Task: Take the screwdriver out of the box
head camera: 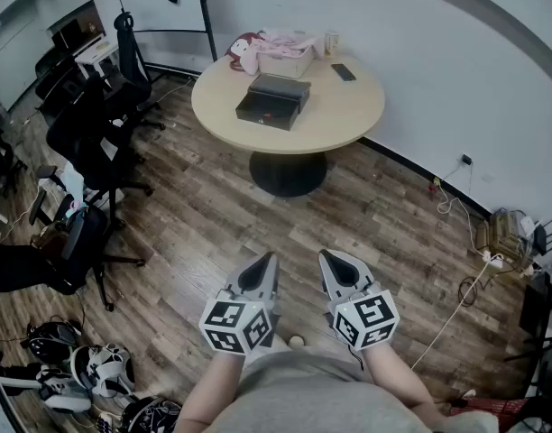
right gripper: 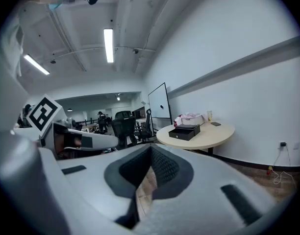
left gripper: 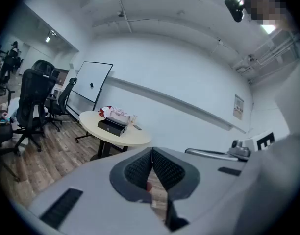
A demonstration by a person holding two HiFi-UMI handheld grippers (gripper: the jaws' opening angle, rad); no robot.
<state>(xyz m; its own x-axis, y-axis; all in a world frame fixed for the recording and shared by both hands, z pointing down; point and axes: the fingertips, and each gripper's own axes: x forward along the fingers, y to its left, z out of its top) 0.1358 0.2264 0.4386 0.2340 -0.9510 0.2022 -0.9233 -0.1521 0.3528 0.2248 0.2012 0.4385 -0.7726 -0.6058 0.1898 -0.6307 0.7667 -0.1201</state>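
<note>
Head view: lower centre, my left gripper (head camera: 265,265) and right gripper (head camera: 331,262), both claws pressed together, empty; black rectangular box (head camera: 272,103) on round beige table (head camera: 348,108), upper centre.

No lettering is legible; the wall notice (left gripper: 238,107) is too small.

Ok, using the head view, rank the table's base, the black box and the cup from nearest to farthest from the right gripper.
1. Table's base, on the floor ahead of the right gripper.
2. Black box, around the tabletop's middle.
3. Cup, at the tabletop's far edge by the wall.
</note>
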